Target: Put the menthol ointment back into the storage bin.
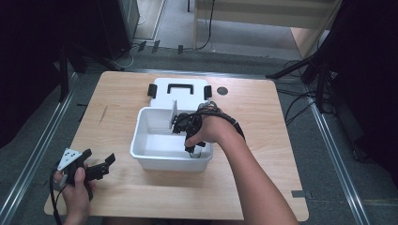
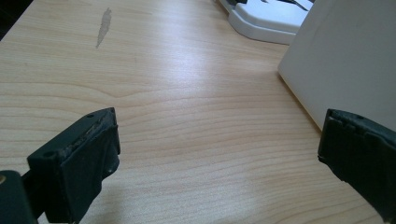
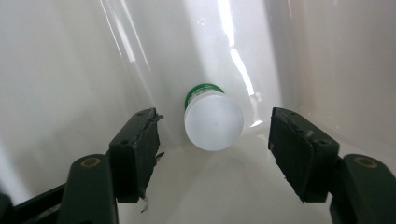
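1. A light wooden table (image 1: 141, 197) with rounded corners is seen in the high view; a small grey scuff (image 1: 103, 115) is marked on it at about 9 o'clock from the tub.
2. A white tub (image 1: 141, 140) is placed near the middle of the table, and its flat white lid (image 1: 180, 96), with black clips and a handle, is laid just behind it at 12 o'clock.
3. A thin upright divider (image 1: 173, 115) is seen inside the tub.
4. The right gripper (image 3: 215, 133) is lowered into the tub, at its 3 o'clock side. Its jaws are spread apart, and nothing is pinched.
5. A small bottle (image 3: 213, 122) with a white cap and a green ring is lying on the tub floor, between the spread jaws but not touched by them.
6. The left gripper (image 1: 101, 168) is held at the table's 7 o'clock corner, well apart from the tub; its jaws are spread wide over bare wood.
7. Around the table, grey floor, metal rails, cables and dark stands are seen.
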The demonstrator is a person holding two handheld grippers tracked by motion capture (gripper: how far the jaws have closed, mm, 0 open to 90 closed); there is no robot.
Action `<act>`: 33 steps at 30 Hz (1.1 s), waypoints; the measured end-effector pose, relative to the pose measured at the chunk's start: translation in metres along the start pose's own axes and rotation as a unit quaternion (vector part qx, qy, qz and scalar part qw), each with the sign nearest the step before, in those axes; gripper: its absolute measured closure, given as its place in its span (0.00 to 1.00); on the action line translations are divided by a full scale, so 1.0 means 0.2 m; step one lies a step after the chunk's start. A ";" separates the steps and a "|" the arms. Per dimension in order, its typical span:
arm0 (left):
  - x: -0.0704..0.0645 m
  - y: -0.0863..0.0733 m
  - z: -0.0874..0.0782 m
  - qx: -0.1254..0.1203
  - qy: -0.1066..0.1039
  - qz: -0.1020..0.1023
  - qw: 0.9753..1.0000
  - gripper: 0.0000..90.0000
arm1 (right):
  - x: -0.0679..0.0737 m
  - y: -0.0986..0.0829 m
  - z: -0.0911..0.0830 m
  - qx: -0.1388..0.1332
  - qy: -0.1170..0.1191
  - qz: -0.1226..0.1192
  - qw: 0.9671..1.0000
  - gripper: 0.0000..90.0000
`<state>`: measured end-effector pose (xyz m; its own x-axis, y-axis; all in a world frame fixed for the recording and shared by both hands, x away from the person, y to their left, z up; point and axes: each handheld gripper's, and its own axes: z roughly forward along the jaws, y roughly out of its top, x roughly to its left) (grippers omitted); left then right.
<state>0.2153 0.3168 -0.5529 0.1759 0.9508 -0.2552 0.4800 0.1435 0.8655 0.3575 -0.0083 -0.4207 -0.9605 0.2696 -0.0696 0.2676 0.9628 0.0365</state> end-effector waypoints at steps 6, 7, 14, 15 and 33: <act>0.00 0.00 0.00 0.000 0.000 -0.001 1.000 0.00 | 0.01 -0.04 -0.12 -0.024 -0.011 0.009 1.000 0.36; 0.00 0.00 0.00 0.000 0.000 -0.001 1.000 0.00 | 0.00 -0.05 -0.14 -0.029 -0.013 0.013 0.999 0.36; 0.00 0.00 0.00 0.000 0.000 0.000 1.000 0.00 | -0.03 -0.18 -0.24 -0.044 -0.027 0.037 0.998 0.35; 0.00 0.00 0.00 0.000 0.000 0.000 1.000 0.00 | -0.03 -0.20 -0.25 -0.045 -0.030 0.042 0.998 0.35; 0.00 0.00 0.00 0.000 0.002 0.003 1.000 0.00 | -0.06 -0.62 -0.32 -0.088 -0.039 0.113 0.989 0.37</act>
<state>0.2155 0.3161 -0.5529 0.1752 0.9529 -0.2477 0.4787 0.1374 0.8671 0.3308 -0.1311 -0.3603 -0.8673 0.4838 -0.1172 0.4497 0.8625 0.2321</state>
